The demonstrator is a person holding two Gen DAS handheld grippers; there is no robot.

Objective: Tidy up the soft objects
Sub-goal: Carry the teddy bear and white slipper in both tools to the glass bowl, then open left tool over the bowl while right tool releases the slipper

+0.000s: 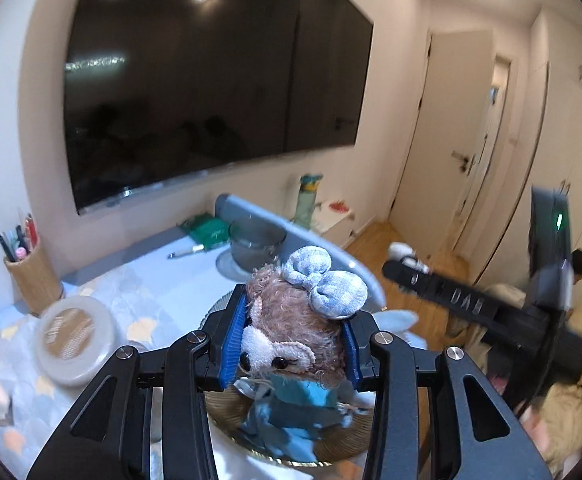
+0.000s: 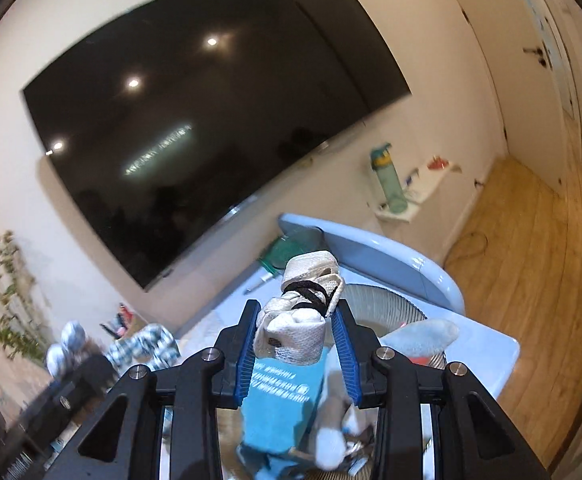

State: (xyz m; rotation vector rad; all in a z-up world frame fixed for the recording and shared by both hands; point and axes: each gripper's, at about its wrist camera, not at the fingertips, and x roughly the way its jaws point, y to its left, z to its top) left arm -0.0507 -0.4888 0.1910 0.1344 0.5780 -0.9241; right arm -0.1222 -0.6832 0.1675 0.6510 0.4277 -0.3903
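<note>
- Below my grippers sits a woven basket (image 1: 343, 446) with blue cloth heaped inside (blurred).
- My left gripper (image 1: 291, 340) pinches a brown plush toy (image 1: 291, 332) by its head; it wears a pale blue bow, above the basket.
- My right gripper (image 2: 297, 346) clamps a white mesh bundle (image 2: 299, 328) tied with black cord.

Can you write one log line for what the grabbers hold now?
left gripper: shut on plush bear | right gripper: shut on white bundle | both lifted
</note>
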